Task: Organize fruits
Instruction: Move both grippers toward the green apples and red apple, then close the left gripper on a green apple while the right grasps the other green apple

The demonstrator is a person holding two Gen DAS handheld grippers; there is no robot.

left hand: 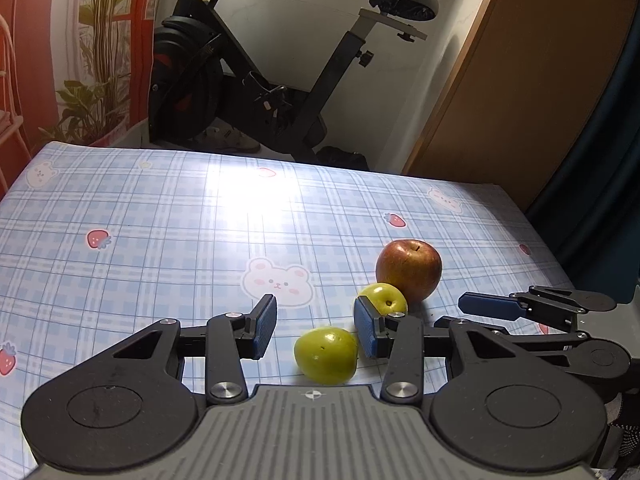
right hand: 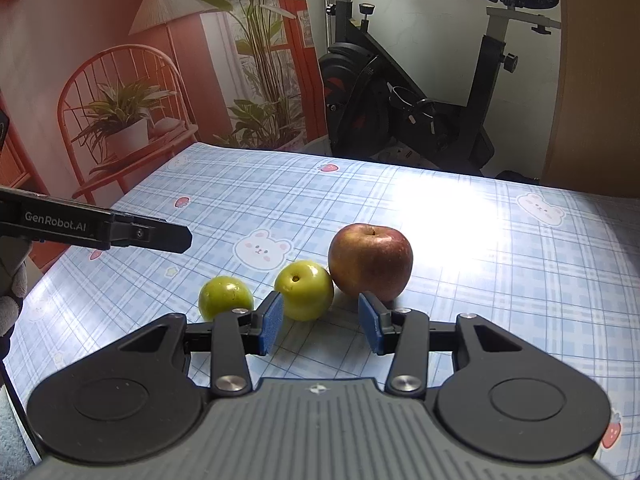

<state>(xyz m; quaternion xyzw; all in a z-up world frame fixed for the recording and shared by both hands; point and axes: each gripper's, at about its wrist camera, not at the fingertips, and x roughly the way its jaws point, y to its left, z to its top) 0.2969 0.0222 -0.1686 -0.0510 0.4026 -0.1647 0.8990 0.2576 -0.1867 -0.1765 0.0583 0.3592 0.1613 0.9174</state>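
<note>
While 3 fruits sit in a row on the checked worktop [right hand: 480,240], the left gripper [left hand: 316,328] has its jaws wide around the leftmost green fruit [left hand: 326,355]. Next come the second green fruit [right hand: 305,290] and, touching it, the red apple [right hand: 370,261]; the right gripper [right hand: 321,323] hovers just before them, jaws wide and holding nothing.

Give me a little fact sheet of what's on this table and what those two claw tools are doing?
surface: table with blue plaid cloth, bear and strawberry prints
fruit: one red apple, two green fruits
row: near green fruit, middle green fruit, then the apple; middle one touches the apple
left gripper: open, near green fruit just in front of its fingers, nothing held
right gripper: open, empty, facing the middle green fruit and the apple
background: exercise bike
</note>
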